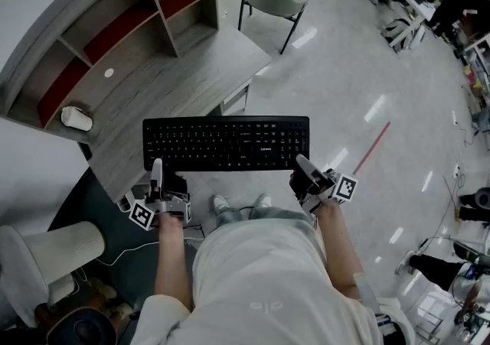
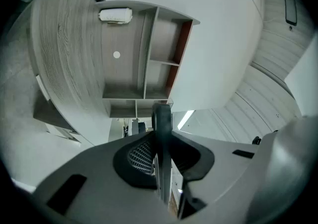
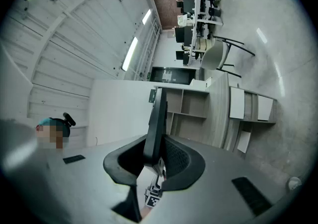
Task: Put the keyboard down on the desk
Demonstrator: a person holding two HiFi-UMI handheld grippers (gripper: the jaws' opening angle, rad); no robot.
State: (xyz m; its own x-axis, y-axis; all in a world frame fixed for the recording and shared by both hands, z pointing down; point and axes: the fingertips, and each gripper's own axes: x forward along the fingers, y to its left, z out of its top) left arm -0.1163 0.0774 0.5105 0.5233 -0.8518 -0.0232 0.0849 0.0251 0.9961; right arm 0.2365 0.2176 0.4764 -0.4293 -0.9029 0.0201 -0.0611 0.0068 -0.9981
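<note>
Keyboard (image 1: 226,143): level in front of the person, left part over the near edge of the desk (image 1: 180,79), right part over the floor.
Left gripper (image 1: 157,171): clamped on the keyboard's near left corner.
Right gripper (image 1: 304,164): clamped on its near right corner.
Shelf unit (image 1: 115,26): along the desk's far side, behind the keyboard.
Small cylinder (image 1: 76,118): lying on the desk, left of the keyboard.
Chair (image 1: 273,1): on the floor beyond the desk's right end.
Shoes (image 1: 220,203): on the floor, between the grippers.
</note>
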